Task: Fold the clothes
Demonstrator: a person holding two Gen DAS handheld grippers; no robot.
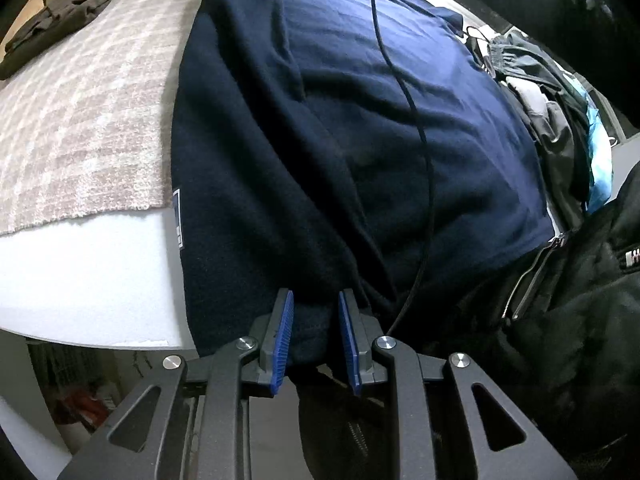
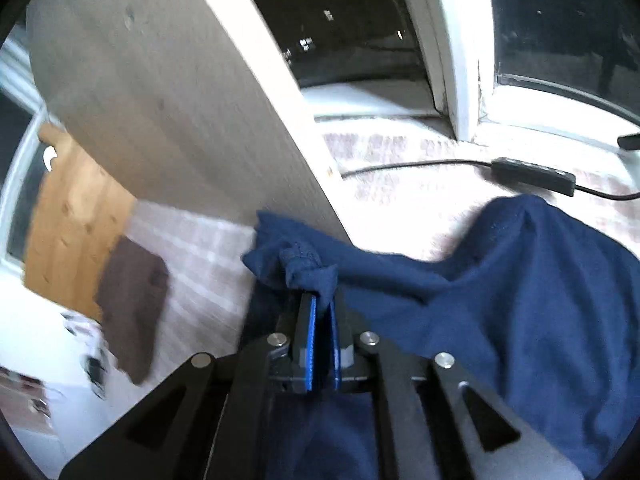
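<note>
Right tongs (image 2: 323, 312) pinch navy garment (image 2: 500, 280) bunch; left tongs (image 1: 313, 322) gape around its table-edge hem.

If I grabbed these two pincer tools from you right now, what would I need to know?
Left gripper: jaws apart around the navy garment's near hem, at the table edge; not clamped.
Right gripper: shut on a bunched corner of the same garment, lifted.
Navy garment lies spread and wrinkled on the checked cloth.
A brown garment already lies folded at the far corner.
A pile of dark clothes waits to one side.
Left: finish this fold, then the pile.
</note>
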